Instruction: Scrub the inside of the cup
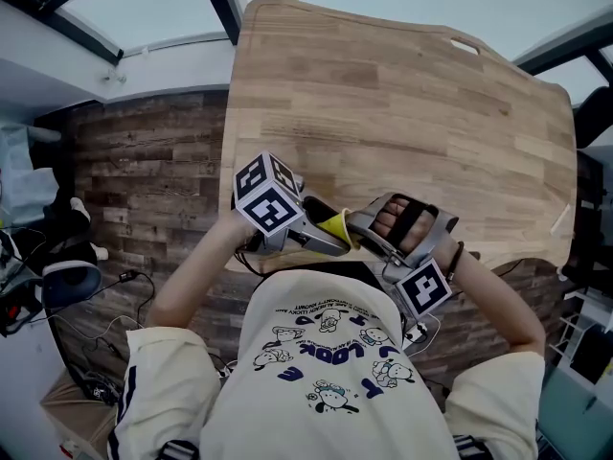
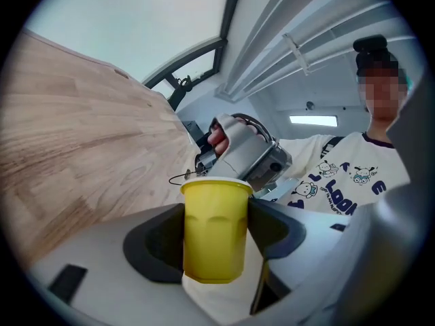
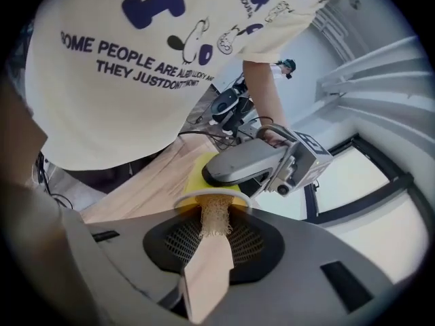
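A yellow cup (image 2: 213, 233) is clamped sideways between the dark pads of my left gripper (image 2: 215, 216), its white-rimmed mouth facing away from the camera. In the head view the cup (image 1: 336, 225) hangs just off the table's front edge, between my left gripper (image 1: 321, 238) and my right gripper (image 1: 372, 230). My right gripper (image 3: 215, 243) is shut on the flat wooden handle of a brush (image 3: 206, 277). The pale bristles (image 3: 216, 214) reach into the cup's mouth (image 3: 204, 197). The inside of the cup is hidden.
The wooden table (image 1: 402, 113) stretches away behind the grippers, with a small white stick (image 1: 559, 220) near its right edge. The wood-pattern floor (image 1: 144, 161) at the left holds cables and gear (image 1: 57, 271). The person's printed shirt (image 1: 335, 362) fills the foreground.
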